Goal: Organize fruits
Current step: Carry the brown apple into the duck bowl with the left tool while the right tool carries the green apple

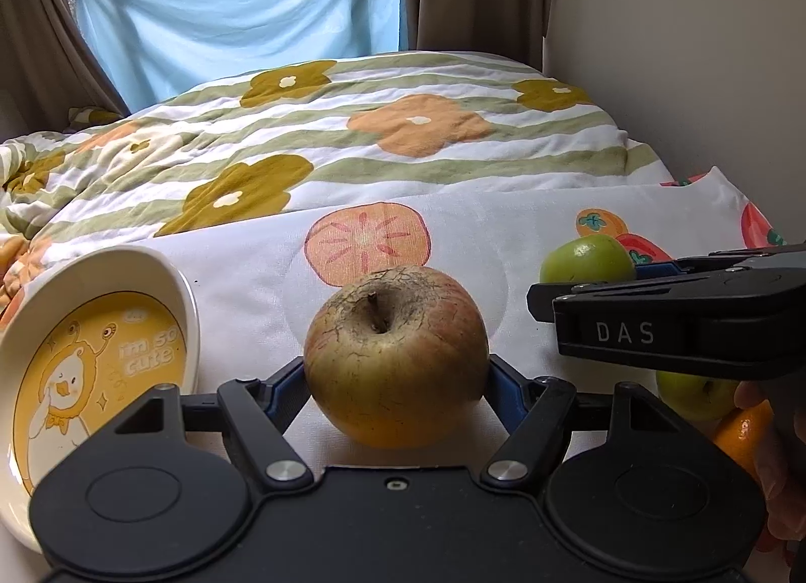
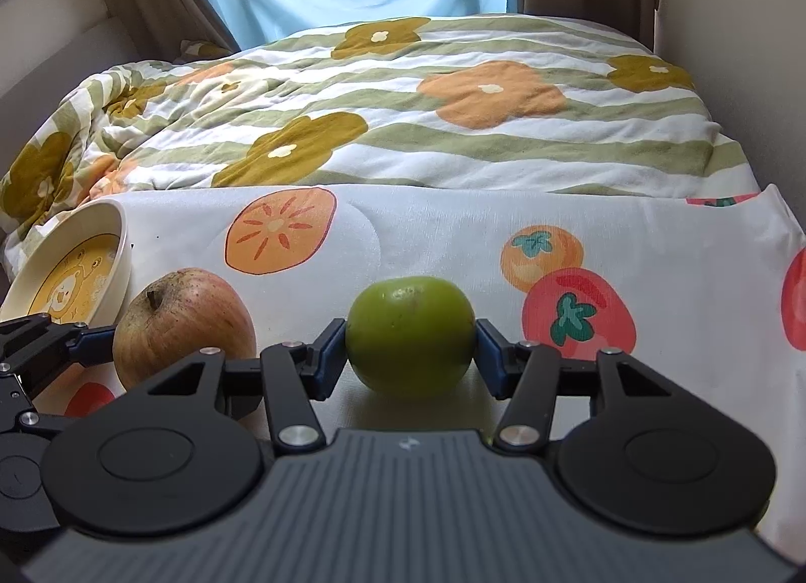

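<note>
My left gripper [image 1: 396,371] is shut on a red-yellow apple [image 1: 396,356], stem up, over the fruit-print cloth [image 1: 504,225]. The apple also shows in the right wrist view [image 2: 184,326], with the left gripper's fingers [image 2: 85,343] at it. My right gripper [image 2: 410,348] is shut on a small green fruit [image 2: 410,336], which also shows in the left wrist view [image 1: 587,258], where the right gripper [image 1: 594,283] reaches in from the right. A cream bowl with a yellow cartoon duck [image 1: 60,371] lies tilted at the left, also seen in the right wrist view [image 2: 75,270].
Another green fruit [image 1: 692,394] and an orange fruit [image 1: 743,434] lie under the right gripper at the right edge. A flower-print quilt [image 2: 403,119] covers the bed behind. A wall runs along the right; curtains and a blue sheet hang at the back.
</note>
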Demonstrator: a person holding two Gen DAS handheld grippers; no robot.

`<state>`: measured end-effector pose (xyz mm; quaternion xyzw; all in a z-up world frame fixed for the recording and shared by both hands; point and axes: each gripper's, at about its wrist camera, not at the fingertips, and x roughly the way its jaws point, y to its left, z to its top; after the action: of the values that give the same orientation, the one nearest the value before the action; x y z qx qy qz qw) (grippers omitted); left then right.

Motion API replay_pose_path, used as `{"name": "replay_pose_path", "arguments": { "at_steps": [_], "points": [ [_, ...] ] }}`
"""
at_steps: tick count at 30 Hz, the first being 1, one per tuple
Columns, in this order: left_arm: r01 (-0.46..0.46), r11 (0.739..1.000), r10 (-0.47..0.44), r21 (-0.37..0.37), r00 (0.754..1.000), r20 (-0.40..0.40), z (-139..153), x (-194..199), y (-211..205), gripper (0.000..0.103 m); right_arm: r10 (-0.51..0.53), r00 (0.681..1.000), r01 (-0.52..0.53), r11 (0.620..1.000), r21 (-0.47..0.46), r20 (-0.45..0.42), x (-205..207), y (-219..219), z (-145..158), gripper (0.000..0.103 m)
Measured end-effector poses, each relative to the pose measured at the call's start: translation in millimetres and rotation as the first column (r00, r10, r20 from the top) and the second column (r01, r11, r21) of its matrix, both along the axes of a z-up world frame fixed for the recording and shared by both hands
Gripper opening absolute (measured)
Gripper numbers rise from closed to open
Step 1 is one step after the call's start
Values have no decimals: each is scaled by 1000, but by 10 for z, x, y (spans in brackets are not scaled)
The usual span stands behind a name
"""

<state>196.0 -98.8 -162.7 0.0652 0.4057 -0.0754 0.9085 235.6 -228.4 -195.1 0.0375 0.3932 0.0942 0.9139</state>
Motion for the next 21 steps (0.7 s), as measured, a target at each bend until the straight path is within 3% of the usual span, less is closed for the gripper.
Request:
{"name": "replay_pose_path", "arguments": {
  "at_steps": [14, 21],
  "points": [
    [-48, 999, 48, -6, 994, 102, 512, -265, 92, 77, 3, 997, -2, 1000, -18, 79, -190, -20, 469, 68],
    [-133, 991, 133, -10, 980, 147, 880, -502, 293, 77, 39, 994, -38, 999, -15, 101, -361, 76, 804, 68]
  ]
}}
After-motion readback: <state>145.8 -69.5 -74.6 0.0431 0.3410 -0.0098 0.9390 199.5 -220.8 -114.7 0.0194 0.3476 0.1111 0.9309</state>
